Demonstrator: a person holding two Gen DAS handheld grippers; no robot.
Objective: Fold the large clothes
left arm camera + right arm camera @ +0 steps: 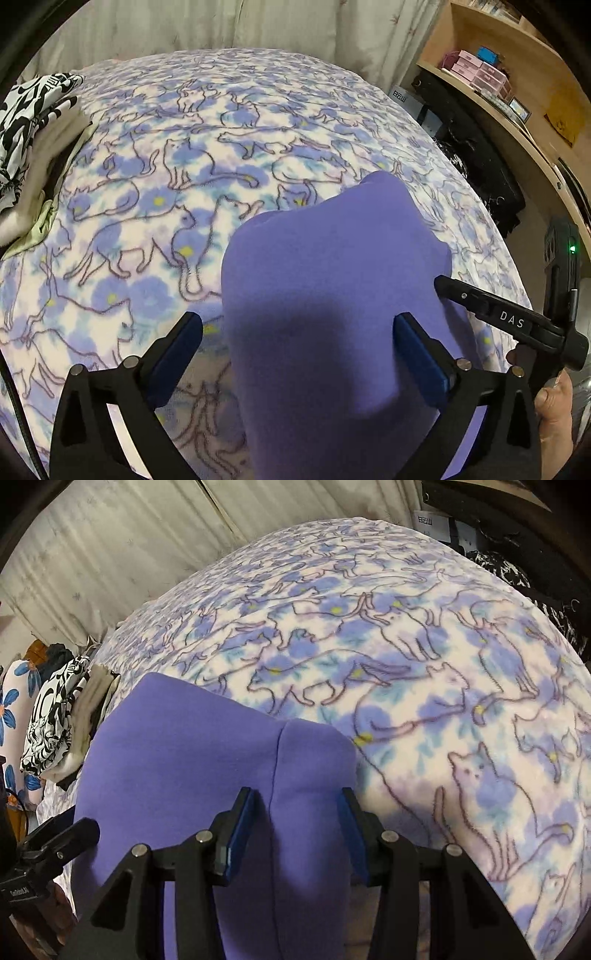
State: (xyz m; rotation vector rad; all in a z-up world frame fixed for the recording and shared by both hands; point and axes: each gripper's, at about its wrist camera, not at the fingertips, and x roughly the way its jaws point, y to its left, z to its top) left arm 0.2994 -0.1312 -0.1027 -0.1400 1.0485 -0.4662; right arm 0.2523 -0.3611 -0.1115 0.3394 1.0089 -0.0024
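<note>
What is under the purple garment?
The purple garment lies on the cat-print blanket. Whatever lies beneath its middle is hidden by the cloth.

The left tool gapes wide, angled downward; the right tool stands half-spread, likewise tilted down.

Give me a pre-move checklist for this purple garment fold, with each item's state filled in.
1. Left gripper released: ok, jaws wide, pads clear of the purple garment between them.
2. Right gripper grip: cannot tell; the fabric sits between its fingers, but pad contact is unclear.
3. Garment lies on the cat-print blanket: ok.
4. Open blanket beyond the garment for the next fold: ok.
5. Stack of other clothes stays apart from the garment: ok, it sits at the blanket's far left edge.
6. Fold edges aligned: cannot tell, the near part is hidden beneath the grippers.
</note>
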